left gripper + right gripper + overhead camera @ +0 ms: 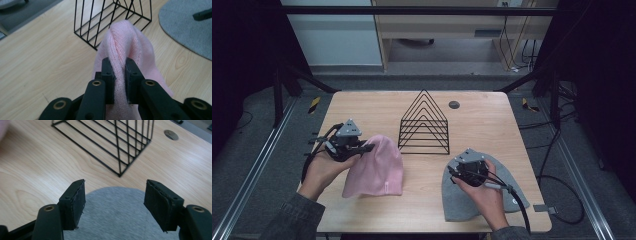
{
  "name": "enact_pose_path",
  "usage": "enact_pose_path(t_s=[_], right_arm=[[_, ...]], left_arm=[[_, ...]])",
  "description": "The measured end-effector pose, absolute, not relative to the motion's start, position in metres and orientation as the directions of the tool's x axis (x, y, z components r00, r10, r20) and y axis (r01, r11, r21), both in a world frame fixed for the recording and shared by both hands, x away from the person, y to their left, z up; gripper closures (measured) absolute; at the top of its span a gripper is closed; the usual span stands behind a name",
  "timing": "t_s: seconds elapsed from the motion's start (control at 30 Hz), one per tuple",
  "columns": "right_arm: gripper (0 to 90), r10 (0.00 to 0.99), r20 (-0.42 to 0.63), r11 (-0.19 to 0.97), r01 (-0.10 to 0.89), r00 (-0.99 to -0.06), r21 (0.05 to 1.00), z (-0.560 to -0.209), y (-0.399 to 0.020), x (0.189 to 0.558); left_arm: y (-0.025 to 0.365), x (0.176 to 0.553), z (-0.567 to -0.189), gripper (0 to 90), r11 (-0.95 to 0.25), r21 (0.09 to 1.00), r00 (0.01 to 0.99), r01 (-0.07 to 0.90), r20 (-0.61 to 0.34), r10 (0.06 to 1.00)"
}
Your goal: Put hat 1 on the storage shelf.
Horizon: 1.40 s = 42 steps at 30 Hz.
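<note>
Pink knit hat (pixel 376 167) lies on the left half of the wooden table (pixel 492 125), its far tip gathered between the jaws of the left gripper (pixel 364 148). The left gripper view shows the jaws pressed tight on a bunched ridge of pink knit (pixel 120 50), fabric rising between them and spilling down either side.

Grey hat (pixel 472 192) lies flat on the near right part of the table. Right gripper (pixel 457 167) hovers over its far edge, jaws spread wide with nothing between them; in the right gripper view the grey cloth (pixel 115 212) lies below the gap, untouched by either pad.

Black wire rack (pixel 424 125), triangular in outline, stands upright at table centre, beyond and between the two hats. Its slots hold nothing. The pink hat's tip sits just near and left of it.

Left hand (pixel 319 172) grasps its gripper from the near left, gripper pointing right towards the rack. Right hand (pixel 484 192) rests over the grey hat, gripper pointing to the far left, cable trailing to the near right.
</note>
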State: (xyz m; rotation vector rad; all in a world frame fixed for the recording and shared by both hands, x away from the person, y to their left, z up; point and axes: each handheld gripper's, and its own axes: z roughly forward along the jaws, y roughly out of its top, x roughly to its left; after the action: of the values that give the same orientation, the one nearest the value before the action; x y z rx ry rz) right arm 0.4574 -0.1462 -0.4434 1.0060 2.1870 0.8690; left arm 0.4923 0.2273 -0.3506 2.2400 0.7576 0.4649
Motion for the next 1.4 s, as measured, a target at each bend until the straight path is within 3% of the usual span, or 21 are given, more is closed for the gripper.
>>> enact_pose_path(t_s=[0.6, 1.17, 1.4], right_arm=[[38.3, 0.703, -0.190, 0.539, 0.338, -0.686, 0.772, -0.407, -0.095, 0.452], [45.6, 0.589, 0.007, 0.482, 0.357, -0.808, 0.800, -0.418, -0.027, 0.472], [38.9, 0.547, 0.066, 0.481, 0.378, -0.834, 0.791, -0.417, -0.008, 0.486]], left_arm=[[0.234, 0.482, -0.314, 80.1, -0.553, 0.771, 0.763, 0.315, 0.141, 0.631], [0.236, 0.477, -0.283, 79.9, -0.507, 0.815, 0.792, 0.280, 0.102, 0.602], [0.236, 0.475, -0.273, 79.8, -0.498, 0.827, 0.802, 0.261, 0.101, 0.589]])
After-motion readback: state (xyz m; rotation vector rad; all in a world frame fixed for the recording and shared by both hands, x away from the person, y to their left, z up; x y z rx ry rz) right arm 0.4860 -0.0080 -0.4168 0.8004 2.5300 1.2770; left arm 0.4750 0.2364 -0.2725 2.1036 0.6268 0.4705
